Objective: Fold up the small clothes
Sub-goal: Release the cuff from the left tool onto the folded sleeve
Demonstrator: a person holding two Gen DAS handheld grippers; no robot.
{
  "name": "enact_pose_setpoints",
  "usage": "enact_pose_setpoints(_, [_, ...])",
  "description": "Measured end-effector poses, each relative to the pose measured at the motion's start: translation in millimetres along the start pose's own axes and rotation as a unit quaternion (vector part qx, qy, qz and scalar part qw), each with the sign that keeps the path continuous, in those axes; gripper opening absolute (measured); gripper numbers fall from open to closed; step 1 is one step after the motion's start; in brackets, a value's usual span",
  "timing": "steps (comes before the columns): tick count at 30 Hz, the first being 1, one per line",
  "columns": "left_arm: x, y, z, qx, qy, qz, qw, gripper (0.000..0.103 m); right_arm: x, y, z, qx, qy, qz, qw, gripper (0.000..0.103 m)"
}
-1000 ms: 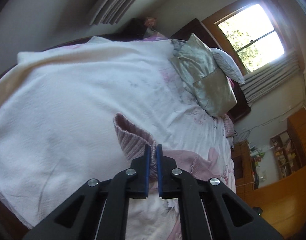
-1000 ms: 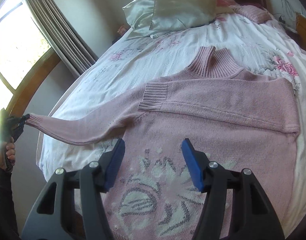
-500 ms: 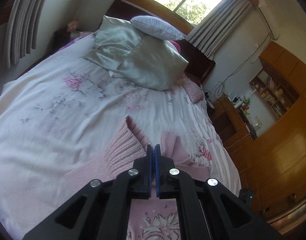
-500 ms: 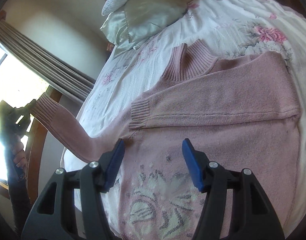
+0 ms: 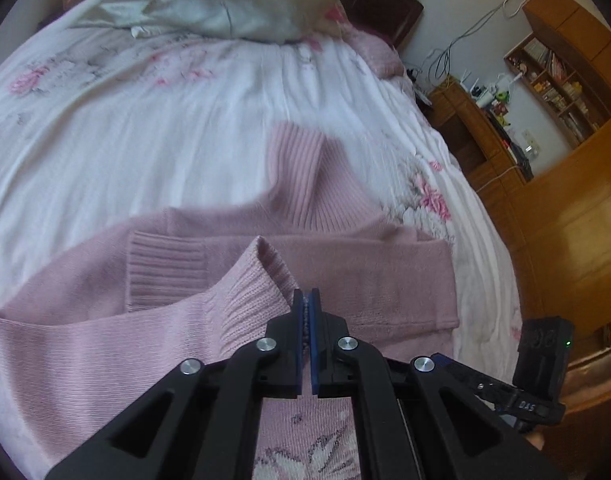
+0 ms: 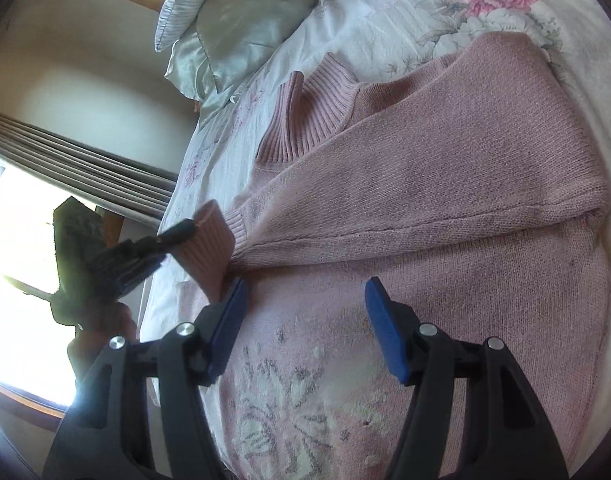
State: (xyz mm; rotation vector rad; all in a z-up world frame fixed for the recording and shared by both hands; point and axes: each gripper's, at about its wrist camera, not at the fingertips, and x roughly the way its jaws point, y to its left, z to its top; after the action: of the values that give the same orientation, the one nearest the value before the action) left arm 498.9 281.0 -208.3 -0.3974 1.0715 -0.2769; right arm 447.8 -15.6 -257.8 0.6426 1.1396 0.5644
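— While the pink knit sweater [image 5: 385, 264] lies flat on the floral bedspread [image 5: 153, 128], which way does it point?
— Ribbed collar [image 5: 305, 176] toward the satin pillows [image 5: 225, 0], upper frame.
— And the claws?
— Left gripper [image 5: 304, 312] is clamped on the ribbed cuff [image 5: 249, 292]; right gripper [image 6: 305, 304] gapes wide, empty. "DAS" shows lower right.

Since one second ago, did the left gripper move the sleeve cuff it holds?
Yes. The left gripper, shut on the sleeve cuff, has carried it in from near the window frame to the sweater body.
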Motion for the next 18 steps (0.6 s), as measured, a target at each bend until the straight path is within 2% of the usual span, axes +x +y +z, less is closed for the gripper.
enact_pose_setpoints(3, [42.0,-3.1,-13.2,0.011,0.034,-0.002,0.9994,0.002,8.1,-7.2,8.0,0.007,0.013,0.023,1.0,0.068])
enact_pose_setpoints(4, [51.0,-2.9,-17.4,0.012,0.042,-0.008,0.999,0.006,12.7,-7.1,11.7,0.006,0.02,0.028,0.999,0.069])
enact_pose_setpoints(5, [55.4,-1.7,-21.7,0.011,0.04,-0.009,0.9991,0.026,17.6,-6.3,15.5,0.004,0.027,0.034,0.999,0.069])
enact_pose_setpoints(7, [52.3,6.0,-27.7,-0.002,0.028,-0.023,0.9993,0.054,30.2,-2.9,23.8,0.001,0.046,0.048,0.998,0.069])
enact_pose_setpoints(10, [21.5,24.8,-38.3,-0.031,-0.005,-0.067,0.9973,0.057,50.8,6.4,35.5,-0.006,0.074,0.073,0.995,0.067])
enact_pose_setpoints(11, [6.4,34.0,-44.6,-0.041,-0.019,-0.079,0.9959,0.063,59.9,9.8,38.7,-0.006,0.09,0.084,0.992,0.064])
enact_pose_setpoints(13, [-21.7,53.5,-62.6,-0.057,-0.044,-0.09,0.9934,0.066,82.9,20.2,41.1,-0.013,0.13,0.099,0.987,0.061])
enact_pose_setpoints(15, [-46.0,74.8,-85.0,-0.072,-0.056,-0.091,0.9917,0.066,105.3,32.8,36.9,-0.034,0.166,0.087,0.982,0.059])
enact_pose_setpoints(18, [-78.1,110.4,-123.8,-0.101,-0.072,-0.085,0.9885,0.067,136.6,43.9,26.7,-0.062,0.201,0.039,0.977,0.059])
